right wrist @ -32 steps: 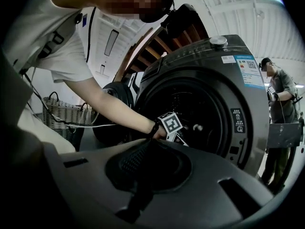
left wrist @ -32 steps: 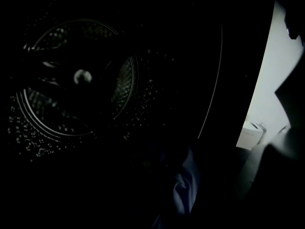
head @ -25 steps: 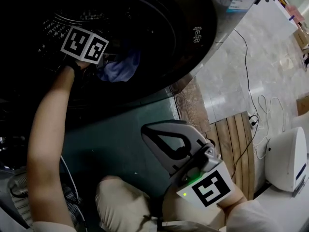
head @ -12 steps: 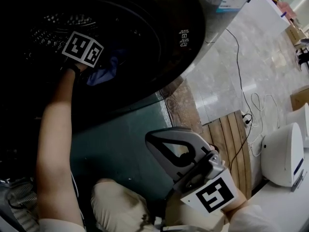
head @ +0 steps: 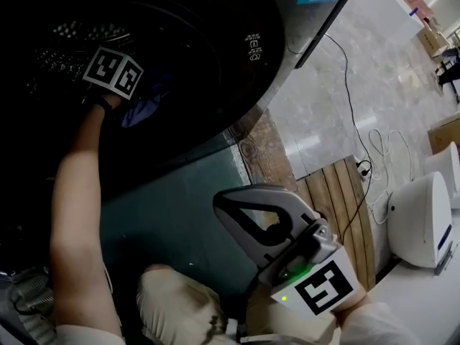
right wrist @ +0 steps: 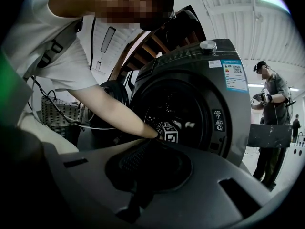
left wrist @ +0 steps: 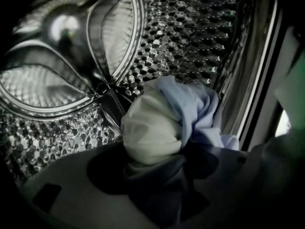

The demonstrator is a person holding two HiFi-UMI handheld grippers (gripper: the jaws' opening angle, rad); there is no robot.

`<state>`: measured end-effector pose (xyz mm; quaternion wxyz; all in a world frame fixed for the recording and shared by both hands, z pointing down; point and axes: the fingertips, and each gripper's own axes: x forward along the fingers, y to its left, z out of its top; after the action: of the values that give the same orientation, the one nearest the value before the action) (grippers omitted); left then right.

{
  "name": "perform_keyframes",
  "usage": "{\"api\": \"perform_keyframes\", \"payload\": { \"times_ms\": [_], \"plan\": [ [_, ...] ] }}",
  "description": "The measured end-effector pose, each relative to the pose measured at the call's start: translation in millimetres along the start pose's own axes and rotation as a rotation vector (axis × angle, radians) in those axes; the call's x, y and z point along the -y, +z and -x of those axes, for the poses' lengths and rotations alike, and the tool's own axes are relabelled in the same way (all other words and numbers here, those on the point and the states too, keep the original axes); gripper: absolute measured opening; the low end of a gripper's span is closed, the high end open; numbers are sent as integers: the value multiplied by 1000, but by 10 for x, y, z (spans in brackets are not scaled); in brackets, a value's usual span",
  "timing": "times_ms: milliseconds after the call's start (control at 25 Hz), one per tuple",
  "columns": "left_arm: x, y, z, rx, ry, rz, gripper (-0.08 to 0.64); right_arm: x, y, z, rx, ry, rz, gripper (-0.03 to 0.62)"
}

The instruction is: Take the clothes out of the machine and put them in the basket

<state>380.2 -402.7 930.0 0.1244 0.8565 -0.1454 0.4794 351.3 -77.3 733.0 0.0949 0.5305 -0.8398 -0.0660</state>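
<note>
White sleeve, beige trousers, grey right gripper

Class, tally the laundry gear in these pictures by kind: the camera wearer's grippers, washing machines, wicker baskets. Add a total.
Grippers: 2, the left gripper, fingers closing with cloth between them, and the right gripper
Washing machine: 1
Wicker basket: 1
Total: 4

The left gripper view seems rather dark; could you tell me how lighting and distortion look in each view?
Left gripper view: dim, glints on the perforated drum wall, the pale clothes brightest. Head view: the drum opening is almost black, the floor brightly lit. Right gripper view: strong fisheye bending the machine, corners black.
</note>
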Motion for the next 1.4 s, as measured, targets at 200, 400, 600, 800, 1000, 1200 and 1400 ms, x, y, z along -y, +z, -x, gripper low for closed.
{"api": "perform_keyframes", "payload": {
  "times_ms": [200,400,600,800,1000,1200,1400],
  "plan": [
    [53,-25,159,37,27,-46,261,-170,49,-36,3,15,8,12],
    [63,2,475,87,74,-85,195,-343,164,-102,21,29,8,12],
    [158,46,858,189,105,-118,176,-523,251,-263,38,59,32,12],
    [302,38,1321,325,111,-139,175,-650,257,-454,46,83,34,12],
    [578,-50,1674,467,83,-137,173,-757,286,-623,67,107,33,12],
    [883,-275,1983,594,23,-102,173,-837,307,-829,98,127,22,12],
    [976,-567,2280,690,6,-39,173,-781,293,-960,109,122,4,12]
  ]
}}
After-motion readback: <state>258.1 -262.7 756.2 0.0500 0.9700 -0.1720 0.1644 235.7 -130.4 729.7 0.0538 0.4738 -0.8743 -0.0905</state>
